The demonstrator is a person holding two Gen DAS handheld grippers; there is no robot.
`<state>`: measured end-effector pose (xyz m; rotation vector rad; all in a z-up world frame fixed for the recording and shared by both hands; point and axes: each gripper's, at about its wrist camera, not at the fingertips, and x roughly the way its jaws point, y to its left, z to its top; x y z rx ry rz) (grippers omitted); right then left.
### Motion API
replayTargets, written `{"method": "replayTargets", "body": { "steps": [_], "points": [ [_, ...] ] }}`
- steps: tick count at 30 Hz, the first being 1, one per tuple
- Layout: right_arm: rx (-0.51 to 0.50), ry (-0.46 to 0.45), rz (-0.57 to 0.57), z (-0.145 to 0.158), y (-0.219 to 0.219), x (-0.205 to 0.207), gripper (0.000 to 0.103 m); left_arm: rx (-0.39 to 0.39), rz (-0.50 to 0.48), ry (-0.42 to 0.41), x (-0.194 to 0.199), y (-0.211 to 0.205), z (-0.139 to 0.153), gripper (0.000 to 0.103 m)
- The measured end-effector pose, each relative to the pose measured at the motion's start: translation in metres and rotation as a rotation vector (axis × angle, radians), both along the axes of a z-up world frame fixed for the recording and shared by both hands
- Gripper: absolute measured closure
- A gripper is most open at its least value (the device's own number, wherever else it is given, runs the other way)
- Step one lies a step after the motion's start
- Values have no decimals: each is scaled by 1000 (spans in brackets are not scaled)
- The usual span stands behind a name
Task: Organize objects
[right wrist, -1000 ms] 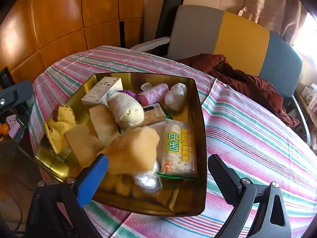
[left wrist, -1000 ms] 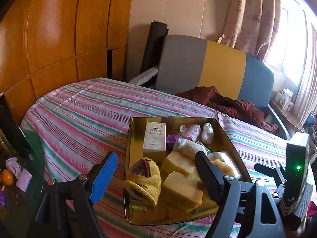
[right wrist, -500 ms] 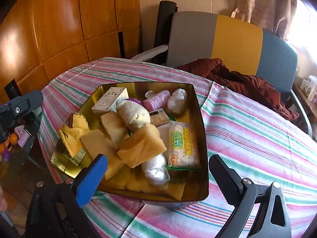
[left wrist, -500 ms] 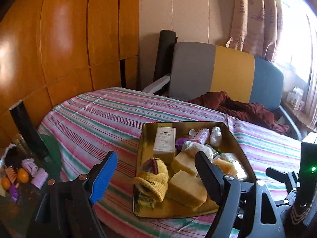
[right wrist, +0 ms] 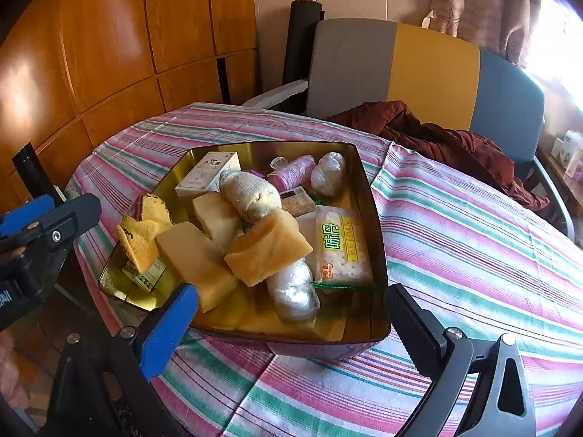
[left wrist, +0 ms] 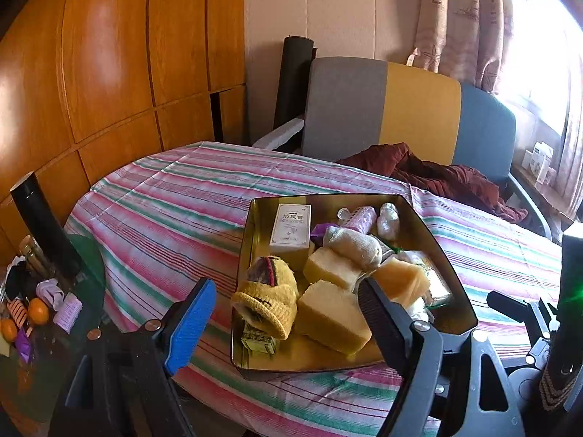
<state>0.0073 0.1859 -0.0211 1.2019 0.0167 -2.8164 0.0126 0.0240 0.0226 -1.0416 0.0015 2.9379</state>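
Both left gripper (left wrist: 288,322) and right gripper (right wrist: 291,322) released, empty, hovering near the gold tin (right wrist: 368,196) at tabletop (right wrist: 473,225) near edge. Loose piled sponges (right wrist: 267,247) and cracker packet (right wrist: 340,245) likely to tumble out if bumped; overhanging tin could tip off.

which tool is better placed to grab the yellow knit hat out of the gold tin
Left. The yellow knit hat sits at the gold tin's left end, directly ahead of the open left tool. The right tool, also open, faces the tin's other end.

Home (striped tablecloth (left wrist: 175,200), curtains (left wrist: 462,22))
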Motion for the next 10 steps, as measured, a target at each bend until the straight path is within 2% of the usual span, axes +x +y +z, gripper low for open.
{"method": "replayTargets", "body": {
  "steps": [7,10],
  "points": [
    [7,5,-1,1,-1,0,0,7,4,-1,-1,-4,-2,29],
    [3,20,-3,3,-1,2,0,8,3,3,0,-5,-2,30]
  ]
}}
